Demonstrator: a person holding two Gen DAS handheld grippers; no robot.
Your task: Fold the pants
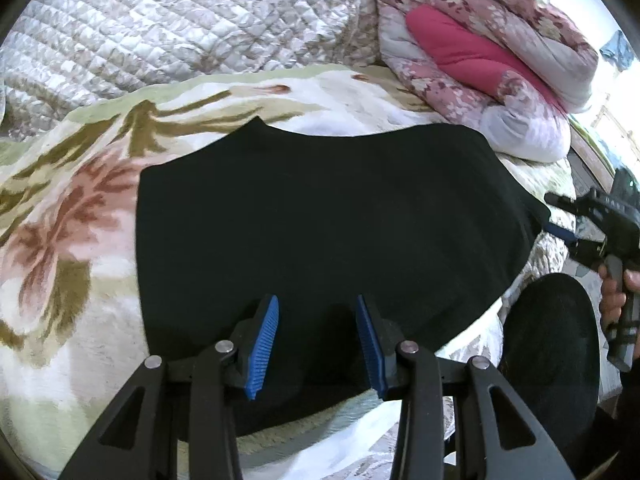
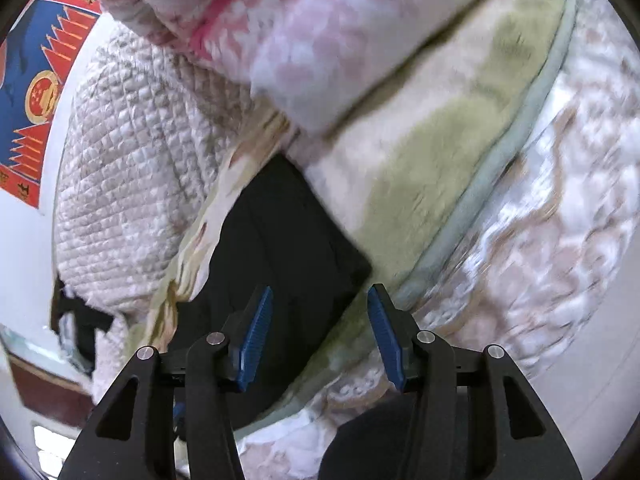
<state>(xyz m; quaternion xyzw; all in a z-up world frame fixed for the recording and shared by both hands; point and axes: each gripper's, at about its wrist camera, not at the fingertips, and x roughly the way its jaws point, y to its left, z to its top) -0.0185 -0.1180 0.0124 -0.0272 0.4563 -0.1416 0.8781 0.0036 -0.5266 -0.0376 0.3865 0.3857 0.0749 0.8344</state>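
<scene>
Left wrist view first: the left gripper [image 1: 317,322] has its jaws parted to a middling gap, nothing pinched between the blue pads [image 1: 262,350], and the black pants [image 1: 320,216] lie flat right under and ahead of the fingertips as a folded dark slab on the flowery blanket [image 1: 68,208]. Whether the tips actually touch the cloth is hard to say, since black fabric against black fingers swallows the edges. Beyond the fingertips, off to the right, a pink-and-red bundled quilt [image 1: 480,60] sits past the far edge of the pants, and a pale quilted cover [image 1: 160,28] fills the far left. At the right edge the right gripper [image 1: 560,222] shows up side-on, held by a hand [image 1: 614,300], its blue tip just beside the right corner of the pants; the rim cuts most of it off. A dark rounded shape sits right of the fingers, probably the person's leg, though that's not clear. Right wrist view: the right gripper [image 2: 320,314] stands fairly wide, pads bare, nothing gripped. A corner of the pants [image 2: 280,264] lies between and ahead of the fingers, more toward the left one, with the blanket's green border [image 2: 440,168] ahead of the right finger. This whole view is smeared by motion blur, so fabric details are mushy. A red-and-blue poster [image 2: 36,92] is clipped at the far left.
</scene>
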